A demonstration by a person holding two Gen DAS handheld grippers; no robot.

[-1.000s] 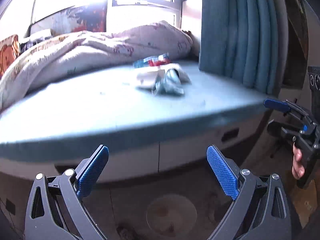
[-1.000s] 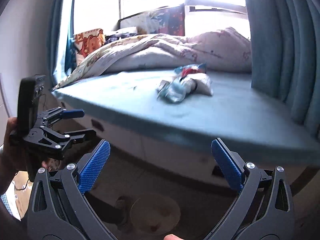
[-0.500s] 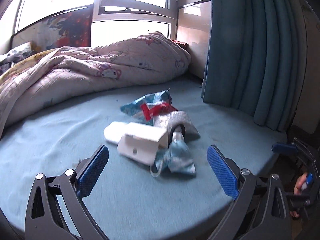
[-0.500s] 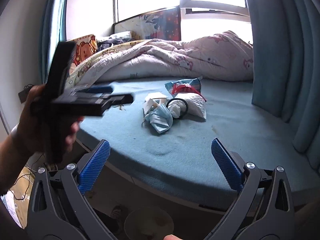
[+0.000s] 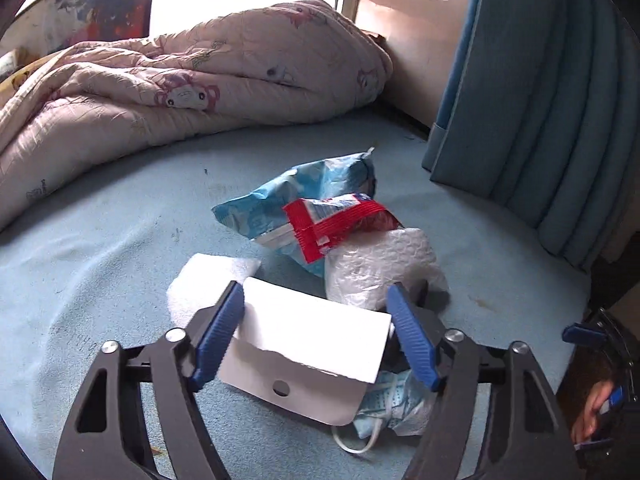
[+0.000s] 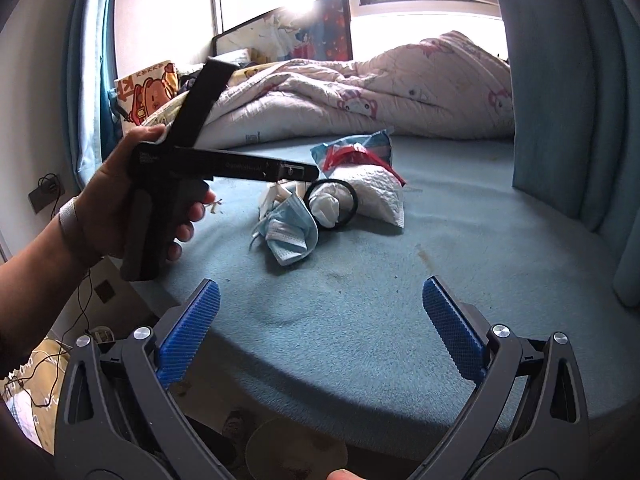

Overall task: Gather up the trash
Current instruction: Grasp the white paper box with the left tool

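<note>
A heap of trash lies on the blue bed: a white cardboard box, a blue snack bag, a red wrapper, a white padded bag and a blue face mask. My left gripper has its blue pads against both sides of the white box. In the right wrist view the heap lies mid-bed, with the left gripper's body reaching into it. My right gripper is open and empty above the bed's front edge.
A pink quilt is bunched along the back of the bed. Blue curtains hang at the right. A black hair band lies on the heap. A round bin stands on the floor below the bed edge.
My left gripper has moved forward into the heap and closed from wide open onto the white box. My right gripper has risen and moved a little closer to the bed.
</note>
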